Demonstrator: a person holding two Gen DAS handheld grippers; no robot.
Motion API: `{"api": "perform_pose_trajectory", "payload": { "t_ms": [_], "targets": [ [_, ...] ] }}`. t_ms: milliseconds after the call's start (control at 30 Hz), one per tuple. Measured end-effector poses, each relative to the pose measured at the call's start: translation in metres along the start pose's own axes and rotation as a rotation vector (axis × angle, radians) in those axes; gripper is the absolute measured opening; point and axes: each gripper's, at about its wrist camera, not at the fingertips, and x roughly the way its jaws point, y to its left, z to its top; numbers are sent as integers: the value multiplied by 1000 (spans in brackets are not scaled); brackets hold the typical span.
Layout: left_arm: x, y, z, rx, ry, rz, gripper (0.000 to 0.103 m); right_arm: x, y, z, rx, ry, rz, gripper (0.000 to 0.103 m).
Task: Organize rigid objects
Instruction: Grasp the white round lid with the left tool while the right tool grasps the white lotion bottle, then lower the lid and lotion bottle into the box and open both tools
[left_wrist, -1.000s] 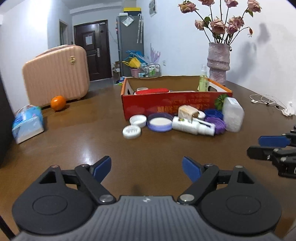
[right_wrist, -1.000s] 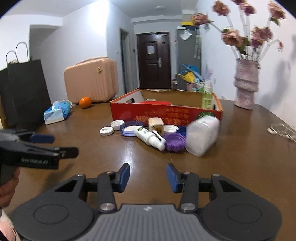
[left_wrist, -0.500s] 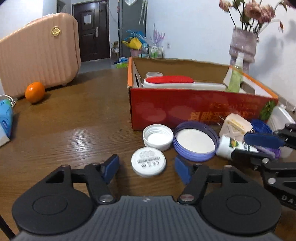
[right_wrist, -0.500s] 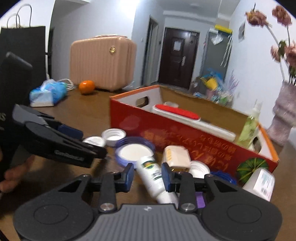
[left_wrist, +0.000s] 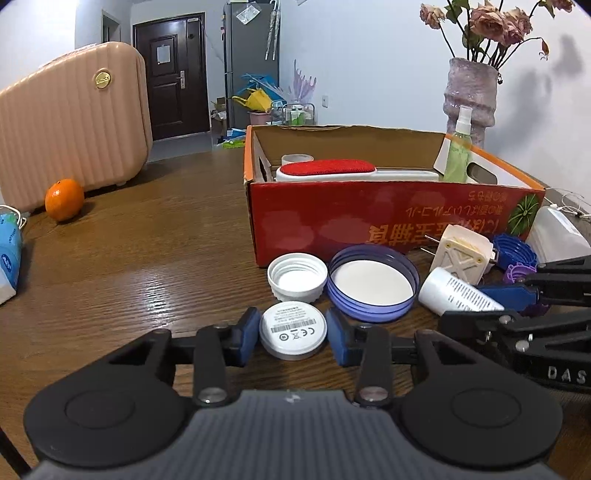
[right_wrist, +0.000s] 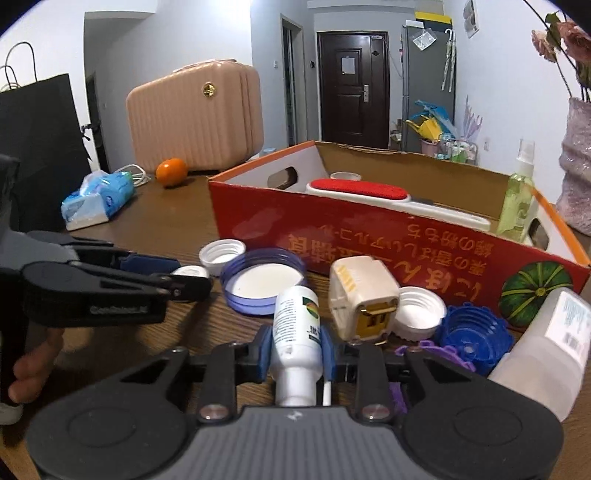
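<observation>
Both wrist views low, close, facing red box (left_wrist: 388, 221); shared clutter.

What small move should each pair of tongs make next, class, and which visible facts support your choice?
Probably lift both and carry them over the red box. The left tongs already press a small white disc on both sides, and the right tongs pinch the white bottle; the box stands open just behind.
</observation>
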Motion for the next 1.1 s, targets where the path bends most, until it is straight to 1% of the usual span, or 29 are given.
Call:
{"api": "perform_pose_trajectory", "payload": {
  "t_ms": [33,100,200,333,433,567,667,767,867,933,967,1033,1100],
  "targets": [
    [-2,-1,1,-4,8,15,40,-2,2,0,-1,-4,5,27],
    [-17,-2,0,-29,-7,31,40,-16,11,0,-24,-23,-20,27],
    [-56,-6,-11,-78,-45,-8,40,-49,19,-6,-5,-56,-3,27],
    [-106,-14,-38,-123,-67,-32,40,-102,24,-30,43,-98,-13,27],
    [-133,-22,-53,-122,-73,-42,40,-138,24,-46,86,-122,-31,27],
    [-156,-33,-54,-93,-111,-30,40,-168,23,-60,104,-145,-68,27],
    [-166,-39,-50,-91,-138,-37,40,-179,21,-64,117,-160,-83,27],
    [-168,-42,-48,-86,-147,-43,40,-184,19,-63,115,-170,-88,27],
    [-160,-42,-34,-60,-152,-49,40,-180,13,-56,119,-166,-96,27],
    [-153,-38,-13,-42,-168,-68,40,-176,7,-44,102,-164,-104,27],
    [-149,-36,-3,-39,-175,-76,40,-173,3,-35,83,-167,-110,27],
    [-133,-29,27,-29,-181,-95,40,-165,-7,-14,56,-179,-116,27],
    [-109,-24,56,-28,-163,-98,40,-150,-22,15,30,-182,-109,27]
  ]
}}
